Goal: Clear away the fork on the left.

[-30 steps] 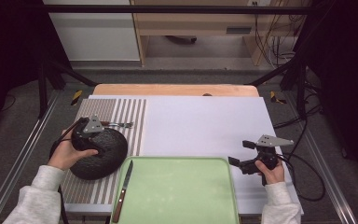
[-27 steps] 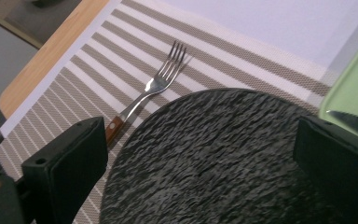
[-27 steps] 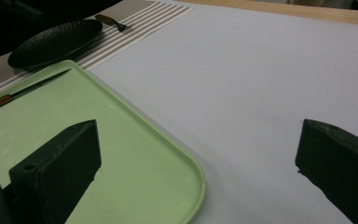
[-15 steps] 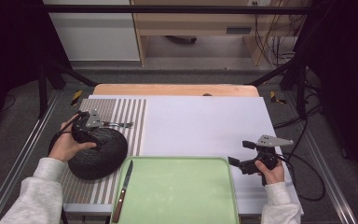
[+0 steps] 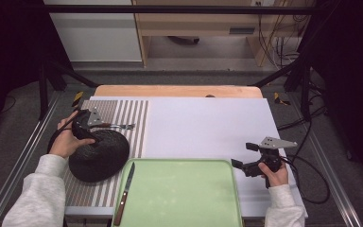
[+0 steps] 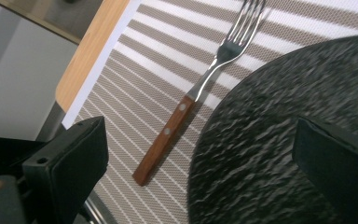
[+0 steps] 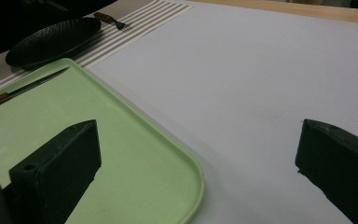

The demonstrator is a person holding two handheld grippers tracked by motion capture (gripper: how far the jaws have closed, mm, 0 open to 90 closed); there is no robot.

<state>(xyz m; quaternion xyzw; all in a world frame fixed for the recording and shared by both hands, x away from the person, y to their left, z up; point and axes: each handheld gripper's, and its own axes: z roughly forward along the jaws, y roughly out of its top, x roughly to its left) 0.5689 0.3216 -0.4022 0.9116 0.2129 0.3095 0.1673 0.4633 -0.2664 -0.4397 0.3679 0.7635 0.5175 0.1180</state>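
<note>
The left gripper view reveals the fork's [image 6: 200,88] riveted wooden handle and steel tines on the striped woven mat [image 6: 135,79], just beside the rough black plate [image 6: 279,140]. Both claws, left [image 5: 86,124] and right [image 5: 246,161], gape empty.

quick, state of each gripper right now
left gripper: open, holding nothing, over the black plate and fork
right gripper: open, holding nothing, beside the green tray

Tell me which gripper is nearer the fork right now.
Left. The left gripper hovers over the black plate, right beside the fork on the striped placemat. The right gripper is far across the table, beside the green tray.
</note>
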